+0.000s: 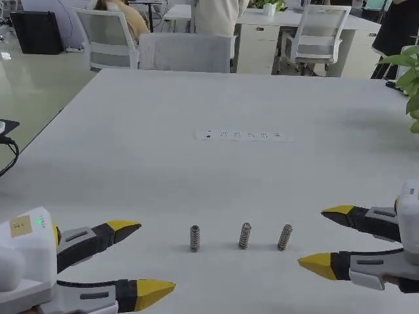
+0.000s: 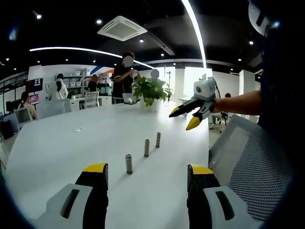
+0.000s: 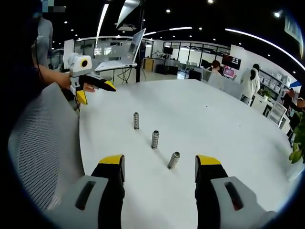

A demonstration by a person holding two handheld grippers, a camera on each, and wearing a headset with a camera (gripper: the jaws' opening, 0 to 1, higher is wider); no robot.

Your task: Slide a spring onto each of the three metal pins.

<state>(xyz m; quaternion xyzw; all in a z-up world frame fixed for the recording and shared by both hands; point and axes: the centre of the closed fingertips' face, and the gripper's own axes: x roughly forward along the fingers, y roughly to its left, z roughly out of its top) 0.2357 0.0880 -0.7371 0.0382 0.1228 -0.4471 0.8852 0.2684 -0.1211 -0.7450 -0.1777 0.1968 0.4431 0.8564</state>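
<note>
White desk point(image 1: 196, 111); left gripper point(image 1: 154, 256) and right gripper point(image 1: 312, 237) hover low at either side, jaws spread, nothing held; between them a row of three: left spring point(image 1: 195, 238), middle spring point(image 1: 245, 235), right spring point(image 1: 285, 237) (this one leans a little); pins hidden, cannot tell. Judgement: nearly done; to finish well, settle the leaning spring straight down, lightly, without clipping its neighbour.
</note>
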